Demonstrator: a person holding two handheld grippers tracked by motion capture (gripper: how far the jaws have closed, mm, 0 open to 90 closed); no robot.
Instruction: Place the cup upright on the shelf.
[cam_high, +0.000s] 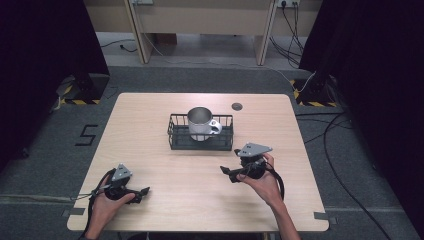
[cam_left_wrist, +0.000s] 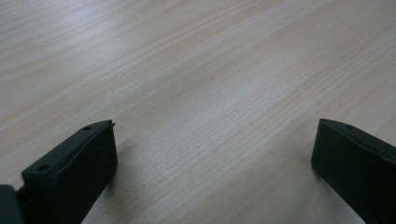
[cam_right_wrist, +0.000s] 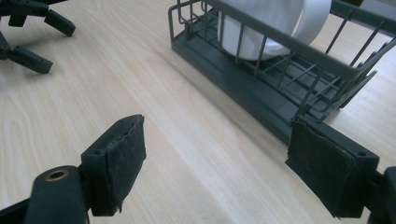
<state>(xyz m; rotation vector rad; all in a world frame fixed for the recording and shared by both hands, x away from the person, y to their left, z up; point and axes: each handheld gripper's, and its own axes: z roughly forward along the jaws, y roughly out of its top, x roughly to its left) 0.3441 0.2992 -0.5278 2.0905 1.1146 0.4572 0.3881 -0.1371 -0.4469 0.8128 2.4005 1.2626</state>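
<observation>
A black wire basket (cam_high: 200, 145) stands at the middle of the wooden table (cam_high: 165, 165), with a white mug (cam_high: 201, 122) upright inside it, handle to the right. My left gripper (cam_high: 144, 192) rests low at the near left, jaws pointing right. In its own view the left gripper (cam_left_wrist: 212, 149) is open over bare wood. My right gripper (cam_high: 227, 174) sits just in front of the basket's right end, jaws pointing left. The right gripper (cam_right_wrist: 219, 154) is open and holds nothing; the basket (cam_right_wrist: 233, 79) and mug (cam_right_wrist: 280, 14) lie close ahead, the left gripper (cam_right_wrist: 58, 46) farther off.
A small dark round grommet (cam_high: 237, 106) is set into the table behind the basket. Black curtains flank the table, cables run over the grey floor on the right, and wooden furniture legs stand at the back.
</observation>
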